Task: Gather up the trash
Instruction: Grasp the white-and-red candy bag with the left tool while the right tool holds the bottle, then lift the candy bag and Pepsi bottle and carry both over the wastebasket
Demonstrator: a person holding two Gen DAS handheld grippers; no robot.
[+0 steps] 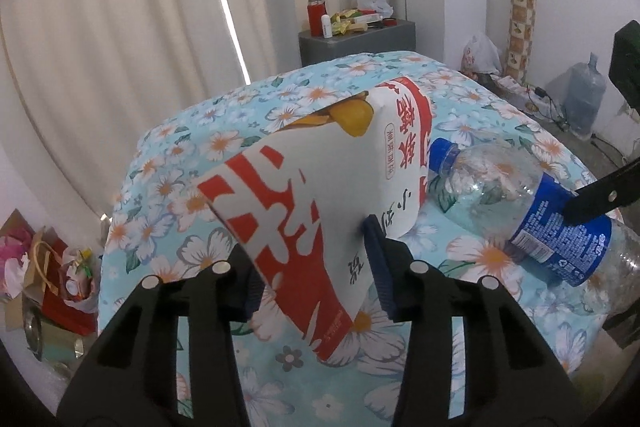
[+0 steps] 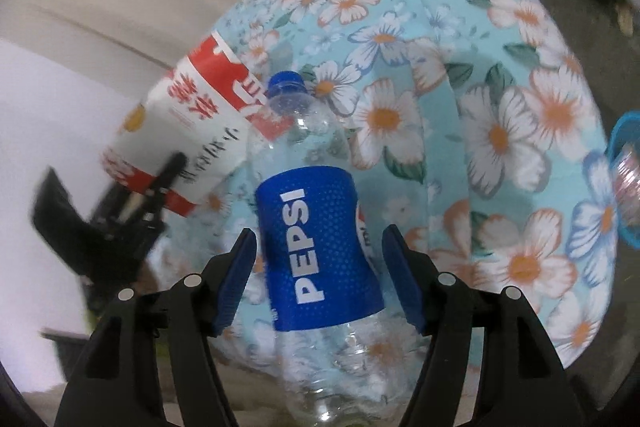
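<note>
Table w/ floral cloth (image 1: 224, 143) as landmark

- Left gripper (image 1: 312, 267): blue pads pinching a red-and-white paper bag (image 1: 320, 187). Bag lifted off the cloth, tilted, lower corner hanging toward cam, top end pointing to far side of table. Yellow graphic near bag's top
- Right gripper (image 2: 318, 275): fingers spread, 1 either side of a clear bottle (image 2: 316, 227), at its blue "PEPSI" label. Gap visible betw pads and label on both sides, so not gripping. In left cam only 1 black finger of it shows, over the label; contact there can't tell
- Bottle (image 1: 532, 211) lies on its side on the cloth, near table's right edge, blue cap pointing at the bag, cap just beside bag's edge. Looks empty, walls crinkled
- Right cam: bag (image 2: 192, 123) sits left of bottle, left gripper (image 2: 160, 183) blurred below it
- Right table edge, right cam: blue-rimmed clear thing (image 2: 628, 179), partly cut off, can't tell what
- Beyond table's far end: grey cabinet (image 1: 356, 43) w/ red flask (image 1: 315, 15), curtain (image 1: 120, 27) behind
- Floor left of table: paper bags (image 1: 44, 275), clutter
</note>
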